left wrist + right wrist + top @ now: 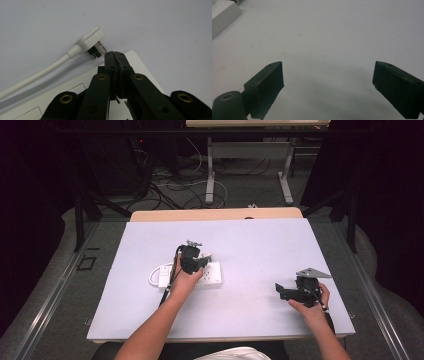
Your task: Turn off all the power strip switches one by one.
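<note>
White power strip (200,276) lies mid-table (250,245) under the left tongs (114,53), pressed together on nothing. Their view shows its plug (93,43) just beside the tips. Right tongs (328,80) are spread, well apart.

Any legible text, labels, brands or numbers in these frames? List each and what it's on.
No text can be read in any view.
Power strip: white, any markings too small and blurred to tell.
Plug and its cable: plain white, no print visible.
Left tongs and right tongs: plain black, no label.
White table cover: blank.
</note>
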{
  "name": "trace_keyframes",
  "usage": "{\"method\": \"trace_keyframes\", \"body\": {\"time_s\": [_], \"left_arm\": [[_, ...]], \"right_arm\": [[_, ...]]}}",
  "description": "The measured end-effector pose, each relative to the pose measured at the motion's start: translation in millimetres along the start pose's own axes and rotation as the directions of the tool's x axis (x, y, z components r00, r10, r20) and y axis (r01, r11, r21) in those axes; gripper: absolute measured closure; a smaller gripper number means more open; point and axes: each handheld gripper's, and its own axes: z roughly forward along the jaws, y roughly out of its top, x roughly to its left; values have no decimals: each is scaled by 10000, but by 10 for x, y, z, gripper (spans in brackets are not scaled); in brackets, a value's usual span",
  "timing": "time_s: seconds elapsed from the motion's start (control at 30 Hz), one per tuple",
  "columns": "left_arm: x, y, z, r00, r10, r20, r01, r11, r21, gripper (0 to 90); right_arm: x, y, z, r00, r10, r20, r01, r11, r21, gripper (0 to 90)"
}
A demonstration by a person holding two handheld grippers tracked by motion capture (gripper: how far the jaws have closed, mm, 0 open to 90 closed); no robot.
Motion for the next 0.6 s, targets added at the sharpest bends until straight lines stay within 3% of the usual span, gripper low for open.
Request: {"method": "trace_keyframes", "body": {"time_s": [0.2, 0.47, 0.5, 0.6], "left_arm": [[-21, 0, 44, 9999, -108, 65, 108, 9999, 86, 899], [-43, 5, 89, 10000, 32, 94, -34, 9998, 205, 899], [-56, 2, 94, 9999, -117, 92, 115, 9997, 209, 899], [-51, 2, 104, 10000, 38, 80, -40, 9996, 276, 899]], "right_arm": [[-7, -7, -7, 10000, 9, 4, -9, 10000, 17, 95], [1, -9, -7, 10000, 34, -4, -34, 10000, 48, 95], [0, -9, -7, 10000, 48, -16, -48, 10000, 61, 95], [0, -11, -6, 10000, 59, -13, -59, 10000, 61, 95]]}}
